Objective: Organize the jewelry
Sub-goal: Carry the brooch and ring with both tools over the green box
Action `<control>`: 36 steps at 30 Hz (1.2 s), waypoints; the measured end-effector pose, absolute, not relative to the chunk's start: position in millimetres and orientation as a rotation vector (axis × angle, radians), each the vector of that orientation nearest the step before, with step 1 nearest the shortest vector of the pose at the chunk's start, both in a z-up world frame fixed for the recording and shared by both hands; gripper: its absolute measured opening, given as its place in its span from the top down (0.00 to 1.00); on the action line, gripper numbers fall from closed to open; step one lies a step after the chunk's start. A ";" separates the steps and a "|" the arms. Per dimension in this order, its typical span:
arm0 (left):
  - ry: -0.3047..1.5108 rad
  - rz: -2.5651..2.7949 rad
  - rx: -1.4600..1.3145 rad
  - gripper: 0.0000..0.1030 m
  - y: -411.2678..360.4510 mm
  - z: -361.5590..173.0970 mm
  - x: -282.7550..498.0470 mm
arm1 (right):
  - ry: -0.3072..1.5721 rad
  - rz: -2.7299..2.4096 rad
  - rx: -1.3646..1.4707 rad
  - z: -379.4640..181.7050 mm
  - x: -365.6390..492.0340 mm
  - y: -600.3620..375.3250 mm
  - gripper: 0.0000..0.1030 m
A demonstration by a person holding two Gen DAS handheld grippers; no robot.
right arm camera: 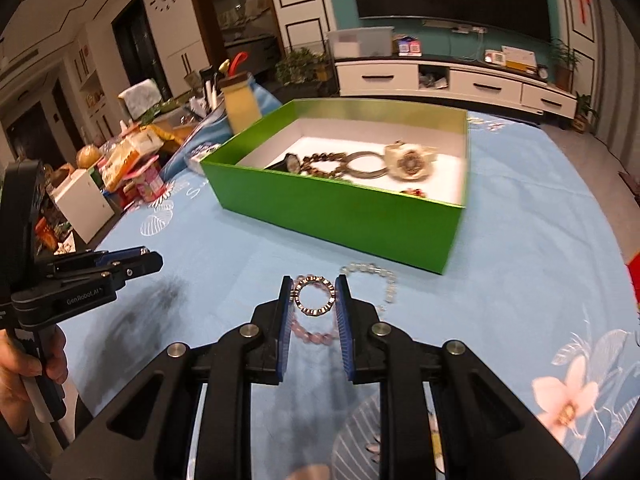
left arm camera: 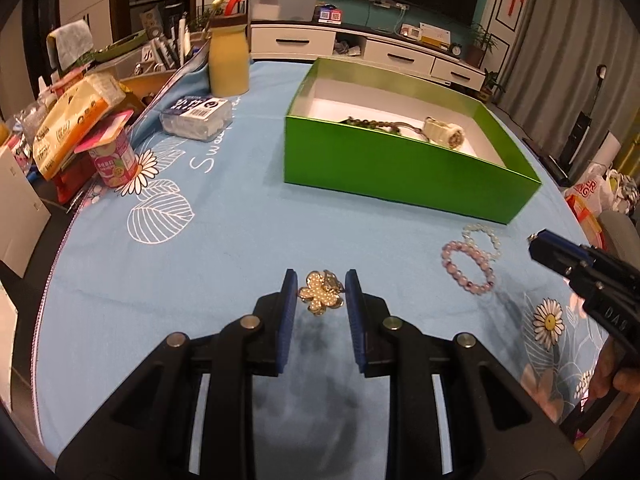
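Note:
A green box stands on the blue tablecloth and holds a white watch and dark beaded bracelets. My left gripper is shut on a gold butterfly brooch, just above the cloth. My right gripper is shut on a small metal ring bracelet, held above a pink bead bracelet. The pink bracelet and a clear bead bracelet lie on the cloth before the box. The box also shows in the right wrist view.
Clutter fills the table's left side: a yellow bottle, a tissue pack, a pink cup, snack bags. The right gripper's body shows at right; the left gripper's body shows at left.

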State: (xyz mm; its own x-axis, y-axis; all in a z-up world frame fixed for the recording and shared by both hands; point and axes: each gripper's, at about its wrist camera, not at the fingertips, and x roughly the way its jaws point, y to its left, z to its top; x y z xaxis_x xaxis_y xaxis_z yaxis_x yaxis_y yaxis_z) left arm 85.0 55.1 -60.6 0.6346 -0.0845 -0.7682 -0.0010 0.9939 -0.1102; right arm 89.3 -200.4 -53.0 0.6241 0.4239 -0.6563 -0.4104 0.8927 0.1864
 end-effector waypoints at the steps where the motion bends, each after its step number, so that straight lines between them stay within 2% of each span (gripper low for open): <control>1: 0.880 -0.048 -0.094 0.77 51.3 -58.6 83.1 | 0.752 0.473 0.026 -50.2 86.7 -205.5 0.80; 15: 0.812 -0.068 -0.015 0.76 19.0 -27.4 62.7 | 0.659 0.442 0.068 -19.2 63.7 -239.3 0.80; 36: 0.757 -0.069 0.001 0.76 14.3 -3.1 61.6 | 0.565 0.434 0.065 9.6 55.2 -244.8 0.80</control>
State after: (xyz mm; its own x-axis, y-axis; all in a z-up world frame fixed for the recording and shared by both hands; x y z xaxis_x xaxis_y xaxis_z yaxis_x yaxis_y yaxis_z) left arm 61.6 14.3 -3.1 0.7246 -0.0624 -0.6863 0.0632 0.9977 -0.0240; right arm 55.2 -244.8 9.6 0.7572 0.4152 -0.5043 -0.3800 0.9079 0.1769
